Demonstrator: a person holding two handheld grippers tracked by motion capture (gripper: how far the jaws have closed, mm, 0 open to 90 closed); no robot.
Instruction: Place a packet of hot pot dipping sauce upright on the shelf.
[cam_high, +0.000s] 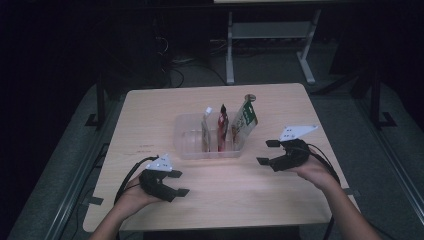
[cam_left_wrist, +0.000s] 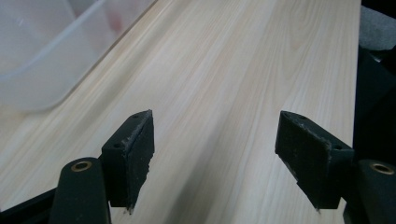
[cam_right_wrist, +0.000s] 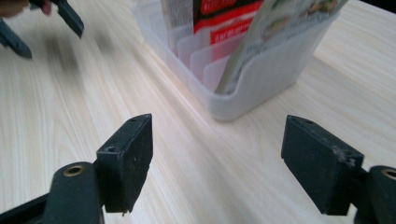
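Right now both grippers are hovering empty over the wooden table (cam_high: 150, 107), jaws spread: the left gripper (cam_high: 179, 183) near-left, the right gripper (cam_high: 268, 152) just right of the clear divided bin (cam_high: 186, 142), which is holding three upright pouches (cam_high: 222, 126) mid-table.

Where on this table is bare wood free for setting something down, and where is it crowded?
Free: the far strip behind the clear bin, and the near stretch between the left tongs and right tongs. Crowded: the bin, with three upright pouches.
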